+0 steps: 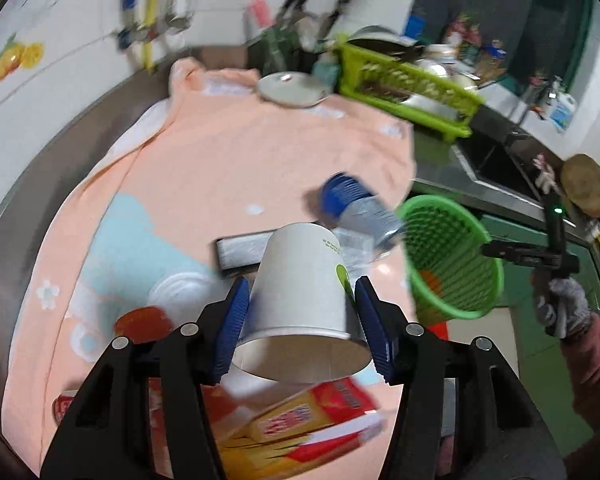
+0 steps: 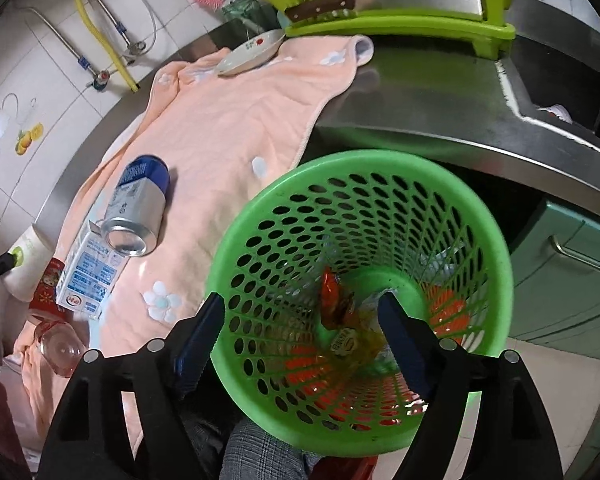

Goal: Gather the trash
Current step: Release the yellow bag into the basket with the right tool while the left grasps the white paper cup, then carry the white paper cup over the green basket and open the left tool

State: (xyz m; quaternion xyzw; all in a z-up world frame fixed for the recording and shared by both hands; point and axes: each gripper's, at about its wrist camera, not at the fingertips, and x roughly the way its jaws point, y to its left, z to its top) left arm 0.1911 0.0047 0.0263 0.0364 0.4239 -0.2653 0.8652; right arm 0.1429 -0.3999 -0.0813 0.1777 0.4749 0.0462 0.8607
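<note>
Low centre of the left wrist view: left gripper (image 1: 300, 328) clamped on a white paper cup (image 1: 300, 300), blue pads (image 1: 232, 328) pressed to both its sides, cup mouth toward the camera, lifted above the peach towel (image 1: 228, 152). Beneath it, a red-and-yellow box (image 1: 300, 424). At lower left, a red-lidded item (image 1: 144, 324), blurred.

Right wrist view, lower centre: right gripper (image 2: 300, 340) closed on the rim of a green mesh basket (image 2: 260, 216), one finger outside the wall, the other inside. Basket tilted, mouth toward the camera; orange and yellow wrappers (image 2: 340, 312) lie in its bottom.

Left of the basket, on the towel: a blue-and-silver can (image 2: 140, 208) on its side, touching a white-and-blue carton (image 2: 90, 272). Clear glass (image 2: 58, 346) at lower left.

Farther back, upper centre: a plate (image 2: 252, 54) on the towel's far edge, lime dish rack (image 2: 400, 20) on the steel counter (image 2: 420, 96). Tiled wall with pipes (image 2: 96, 28) at upper left.
</note>
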